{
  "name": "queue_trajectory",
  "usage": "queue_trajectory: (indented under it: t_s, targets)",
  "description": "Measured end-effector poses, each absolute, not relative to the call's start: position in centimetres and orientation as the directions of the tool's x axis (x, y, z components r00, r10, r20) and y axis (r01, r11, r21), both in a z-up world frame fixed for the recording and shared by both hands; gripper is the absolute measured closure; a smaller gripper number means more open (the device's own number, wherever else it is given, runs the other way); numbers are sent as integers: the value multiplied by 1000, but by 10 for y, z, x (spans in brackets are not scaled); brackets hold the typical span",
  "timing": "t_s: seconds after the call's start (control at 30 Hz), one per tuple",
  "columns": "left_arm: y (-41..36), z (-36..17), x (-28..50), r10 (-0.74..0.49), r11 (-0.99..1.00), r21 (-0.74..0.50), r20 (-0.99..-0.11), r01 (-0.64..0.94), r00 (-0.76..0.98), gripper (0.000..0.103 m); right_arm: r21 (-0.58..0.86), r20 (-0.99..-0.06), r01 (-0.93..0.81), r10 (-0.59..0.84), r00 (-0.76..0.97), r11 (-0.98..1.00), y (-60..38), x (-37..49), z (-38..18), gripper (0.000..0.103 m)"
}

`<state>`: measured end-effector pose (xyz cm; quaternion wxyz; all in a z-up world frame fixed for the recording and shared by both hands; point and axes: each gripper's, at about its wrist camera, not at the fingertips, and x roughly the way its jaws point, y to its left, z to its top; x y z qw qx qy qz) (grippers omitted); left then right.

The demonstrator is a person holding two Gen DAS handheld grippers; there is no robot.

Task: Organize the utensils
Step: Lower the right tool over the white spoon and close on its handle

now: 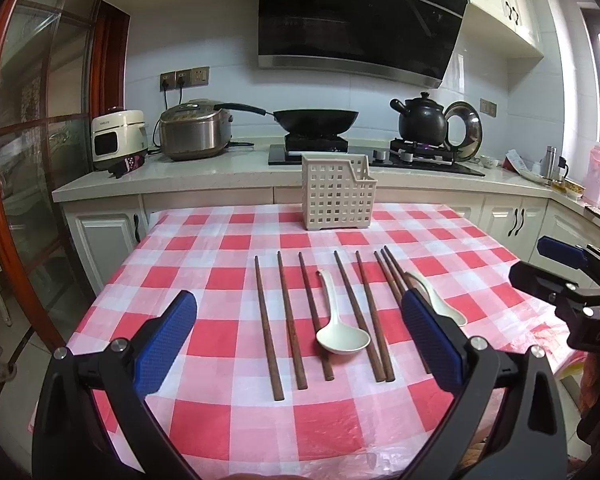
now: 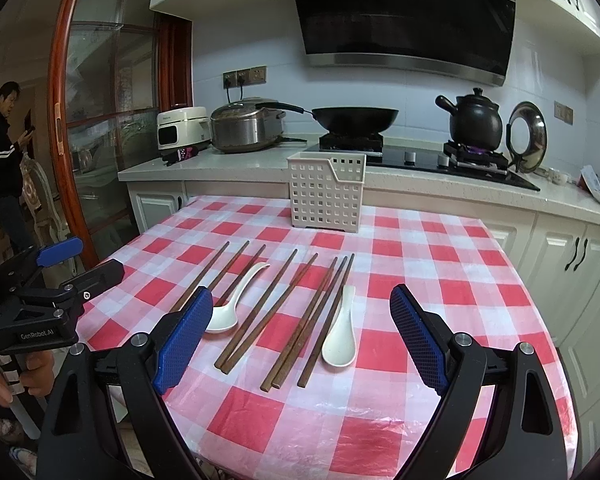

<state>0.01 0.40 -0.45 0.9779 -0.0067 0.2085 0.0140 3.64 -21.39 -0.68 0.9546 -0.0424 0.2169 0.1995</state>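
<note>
Left gripper (image 1: 300, 320): nearest the lens in the left wrist view; blue-padded fingers (image 1: 166, 340) spread wide apart, nothing between them; it hangs above the near edge of the table, over the row of utensils
Right gripper (image 2: 302, 328): jaws likewise wide open and holding nothing; poised above the near edge, over the right half of the row; from the left wrist view it shows at the far right, off the table's side
Chopsticks (image 1: 290, 320): eight dark wooden sticks lying flat on the cloth, roughly parallel, tips pointing toward the holder; the three on the left lie apart from one another; the right ones crowd together, some touching
Left spoon (image 1: 338, 330): white ceramic; bowl toward the camera, handle pointing away; lying between chopsticks, near the middle of the row
Right spoon (image 2: 342, 336): white ceramic; just beside the rightmost chopstick, bowl toward the camera
Utensil holder (image 1: 338, 194): cream perforated plastic box standing upright at the far edge of the table, well apart from the utensils
Tablecloth (image 1: 220, 328): red-and-white check
Backdrop: counter with wok (image 1: 316, 120), black clay pot (image 1: 420, 118) and rice cooker (image 1: 194, 130); person (image 2: 4, 128) standing past the doorway, seen from the right wrist view
</note>
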Motion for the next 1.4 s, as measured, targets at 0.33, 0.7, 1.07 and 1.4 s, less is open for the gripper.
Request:
queue_trajectory:
  t_s: [0.33,0.7,1.07,1.4]
  targets:
    - [20,-18,24,7,999,-42,-492,-32,871,4,56,-474,-373,354,806,926,-224,59,-20,18]
    - [41,-37,69,7,995,-78,-593,-66,805,4,122,-546,-344,353,760,931,-228,110,-38,18]
    - [44,-63,123,-9,991,-98,-709,-86,706,5,136,-663,-298,311,681,945,-232,165,-62,33]
    - [25,-64,170,-8,996,-66,-773,-67,634,5,99,-730,-324,289,619,941,-209,199,-73,58]
